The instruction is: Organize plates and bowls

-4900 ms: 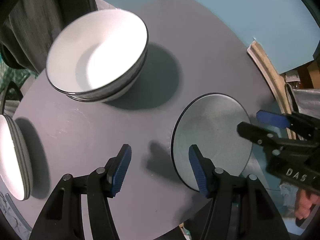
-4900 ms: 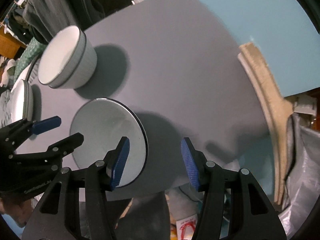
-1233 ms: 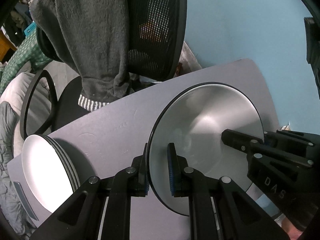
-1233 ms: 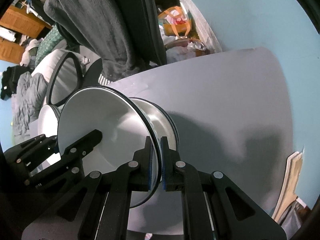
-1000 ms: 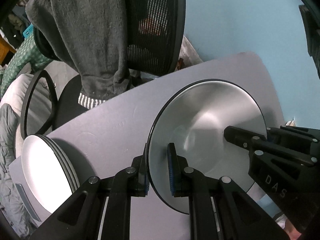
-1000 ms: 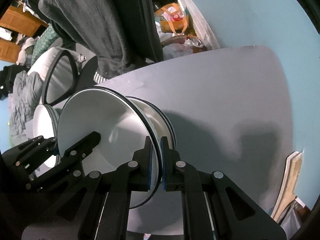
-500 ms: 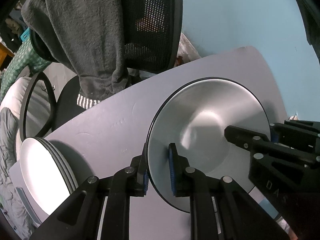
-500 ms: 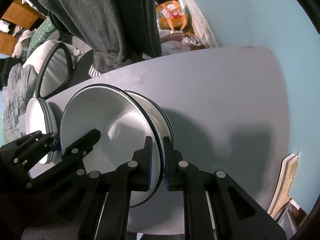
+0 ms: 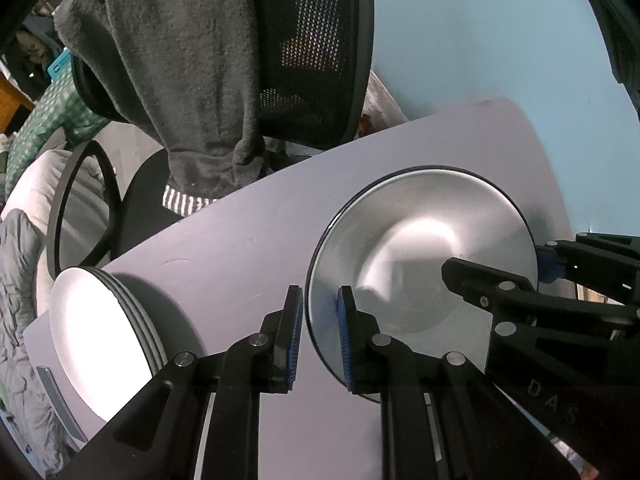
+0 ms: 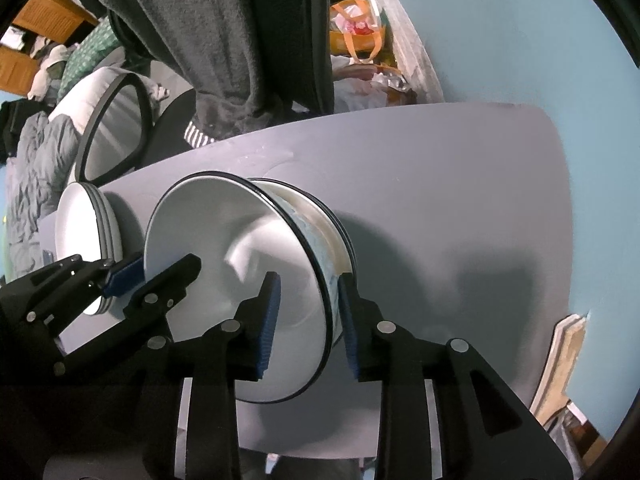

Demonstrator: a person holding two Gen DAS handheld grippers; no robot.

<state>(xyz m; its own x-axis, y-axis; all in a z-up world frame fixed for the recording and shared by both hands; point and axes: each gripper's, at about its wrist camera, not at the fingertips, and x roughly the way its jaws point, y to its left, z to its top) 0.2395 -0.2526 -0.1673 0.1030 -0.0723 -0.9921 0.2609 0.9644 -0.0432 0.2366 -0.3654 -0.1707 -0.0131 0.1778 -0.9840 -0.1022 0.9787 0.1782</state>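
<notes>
Two claws: both point down at one white, dark-rimmed bowl, one on each side of it.
Top bowl [image 9: 420,264]: it sits in the mouth of the bowl stack [image 10: 320,220]. Its rim stands a little above the rims under it.
Left claw [image 9: 319,300]: clenched on the near rim of the top bowl, one blue pad outside the wall and one inside. A thin sliver may show between the outer pad and the rim, but from this angle I cannot be sure.
Right claw [image 10: 309,284]: its jaws are opening with the opposite rim of the top bowl between them. The inner pad stands clear over the bowl's hollow, and the outer pad is off the wall, so neither presses on it.
Bowl stack: it stands on the grey table [image 9: 240,240], toward the side nearest the blue wall [image 9: 480,40]. Speckled pale sides and dark rims show under the top bowl.
Plates [image 9: 92,332]: a stack of white plates with dark edges near the table's left edge, apart from the bowls, with bare table between the two piles.
Table: grey and matte, and each pile throws a soft shadow on it.
Chair [image 9: 312,60]: a black mesh-backed office chair pushed up at the far edge of the table.
Grey garment [image 9: 172,80]: fleecy, with a striped cuff, draped over the chair's back and hanging toward its seat.
Orange bag [image 10: 356,20]: it lies on the floor past the chair, by the wall.
</notes>
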